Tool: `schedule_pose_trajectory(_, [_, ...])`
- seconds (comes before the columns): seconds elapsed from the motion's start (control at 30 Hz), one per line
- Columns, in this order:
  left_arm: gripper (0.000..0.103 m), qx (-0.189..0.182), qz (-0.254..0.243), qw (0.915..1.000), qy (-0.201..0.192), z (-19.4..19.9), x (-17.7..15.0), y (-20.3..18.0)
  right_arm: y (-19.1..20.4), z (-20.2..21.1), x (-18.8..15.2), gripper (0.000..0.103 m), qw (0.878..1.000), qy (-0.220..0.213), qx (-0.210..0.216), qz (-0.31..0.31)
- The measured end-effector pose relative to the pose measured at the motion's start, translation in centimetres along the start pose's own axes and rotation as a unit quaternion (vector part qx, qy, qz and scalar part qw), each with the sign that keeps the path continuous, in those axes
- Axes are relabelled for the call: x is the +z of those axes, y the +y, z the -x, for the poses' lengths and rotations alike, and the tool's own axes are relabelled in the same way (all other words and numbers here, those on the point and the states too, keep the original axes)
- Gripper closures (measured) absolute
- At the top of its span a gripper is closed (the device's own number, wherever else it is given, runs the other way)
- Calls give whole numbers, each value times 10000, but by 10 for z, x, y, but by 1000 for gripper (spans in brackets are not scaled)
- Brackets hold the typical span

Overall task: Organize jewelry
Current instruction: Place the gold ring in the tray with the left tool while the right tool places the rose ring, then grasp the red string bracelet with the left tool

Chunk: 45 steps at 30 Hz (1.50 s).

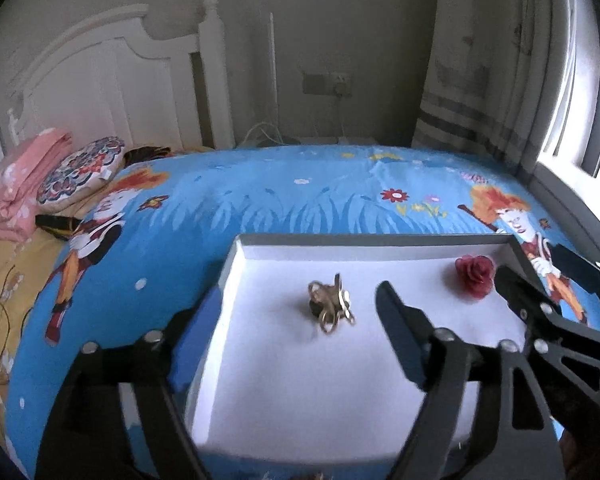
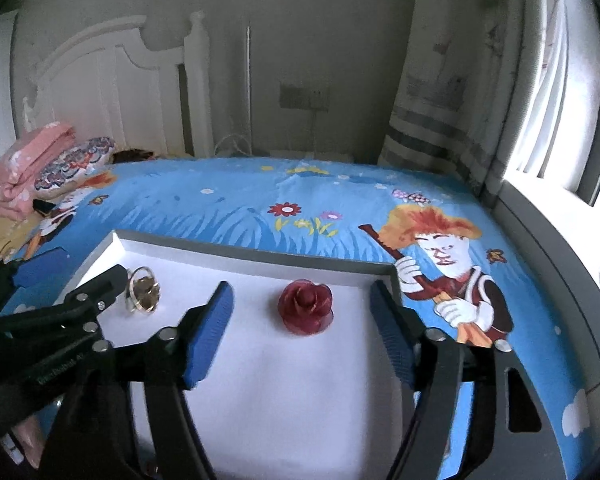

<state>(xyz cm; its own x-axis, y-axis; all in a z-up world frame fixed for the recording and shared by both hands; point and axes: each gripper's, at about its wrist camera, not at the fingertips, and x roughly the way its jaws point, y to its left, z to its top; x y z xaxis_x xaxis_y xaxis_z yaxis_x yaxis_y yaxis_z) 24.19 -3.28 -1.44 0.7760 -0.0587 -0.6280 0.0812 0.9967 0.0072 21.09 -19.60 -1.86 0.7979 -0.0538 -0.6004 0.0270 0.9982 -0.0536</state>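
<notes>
A shallow white tray with a grey rim lies on the bed; it also shows in the right wrist view. In it lie a gold ring and a dark red rose ornament. The right wrist view shows the ring at left and the rose between the fingers. My left gripper is open and empty, jaws wide apart on either side of the ring. My right gripper is open and empty, jaws either side of the rose. The right gripper also shows in the left wrist view.
The bed has a blue cartoon sheet. Folded pink cloth and a patterned cushion lie at the far left by the white headboard. A curtain and a window sill are on the right.
</notes>
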Motion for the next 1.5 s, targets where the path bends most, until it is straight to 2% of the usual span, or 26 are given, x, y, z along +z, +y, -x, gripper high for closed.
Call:
schedule_pose_trajectory(0.03, [18,3,65,10000,-21,5,-4,3,0,8,-5,30,10000,-47,-5,9])
schedule_pose_trajectory(0.23, [17,-261,416,9988,-17,41,-36,20,1,44,-32,30,9997,-104,201,112])
schedule_pose_trajectory(0.5, [14,-170,295,9991,-260,78,-76,29,-12,81,-63,30,9994,-242,254,7])
schedule_pose_trajectory(0.7, [13,-107,168,9992,-353,87,-108,37,-17,99,-96,30,9989,-345,323,-51])
schedule_pose_trajectory(0.8, [13,-65,23,9996,-258,88,-125,37,-12,102,-108,30,9985,-362,397,69])
schedule_pose_trajectory(1.07, [14,-184,45,9997,-173,88,-138,37,-6,104,-122,30,9976,-335,572,194])
schedule_pose_trajectory(1.1, [16,-202,27,9996,-207,89,-138,35,-4,104,-122,30,9976,-334,576,202])
schedule_pose_trajectory(1.23, [45,-294,-335,9984,-339,91,-135,16,0,105,-124,30,9975,-325,583,239])
schedule_pose_trajectory(1.33, [56,-393,-499,9976,-274,85,-136,5,0,105,-125,31,9974,-324,589,240])
schedule_pose_trajectory(1.5, [59,-471,-555,9972,-178,77,-139,-3,2,103,-126,30,9974,-302,609,251])
